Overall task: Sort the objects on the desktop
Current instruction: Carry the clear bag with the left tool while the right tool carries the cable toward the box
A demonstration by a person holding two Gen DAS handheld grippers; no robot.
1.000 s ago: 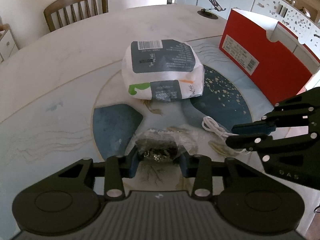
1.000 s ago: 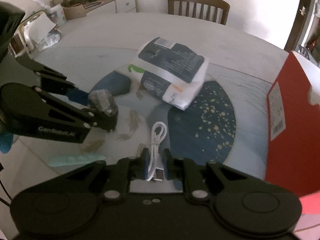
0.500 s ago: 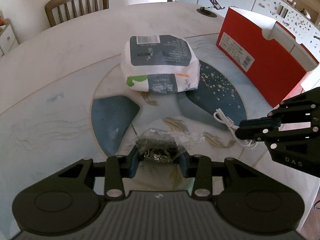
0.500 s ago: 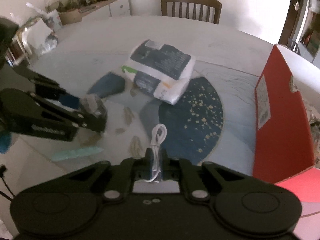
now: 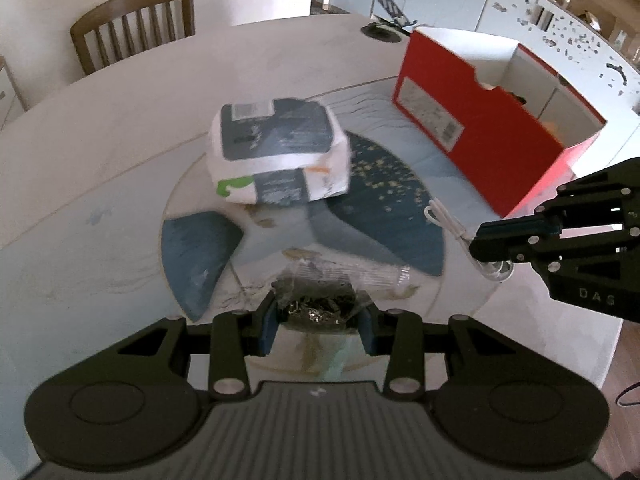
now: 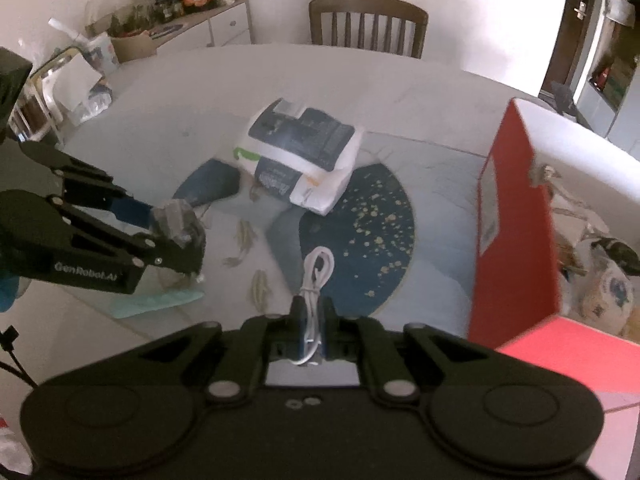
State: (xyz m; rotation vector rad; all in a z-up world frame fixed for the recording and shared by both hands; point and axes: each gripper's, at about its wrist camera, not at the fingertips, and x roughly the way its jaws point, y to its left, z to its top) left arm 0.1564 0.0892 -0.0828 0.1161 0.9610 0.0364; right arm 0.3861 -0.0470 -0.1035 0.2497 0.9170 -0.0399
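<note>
Both grippers have risen off the table [image 5: 100,152] since a second ago. Our left gripper [image 5: 316,320] clamps one clear plastic packet of dark bits [image 5: 320,300]; our right gripper [image 6: 312,316] pinches one coiled white cable [image 6: 316,272]. Only the right view shows inside the red cardboard box [image 6: 516,232] near the table's right edge. We read "GenRobot.AI" and "DAS". One white-and-navy wrapped pack [image 5: 276,148] lies mid-table.

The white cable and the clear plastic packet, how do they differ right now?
The white cable is a thin bundled cord, pinched in the right tool; the clear plastic packet is a bulkier crinkled bag of dark, shiny bits, gripped in the left tool. The cable pokes forward; the packet bulges sideways. Both are held above the table.
</note>
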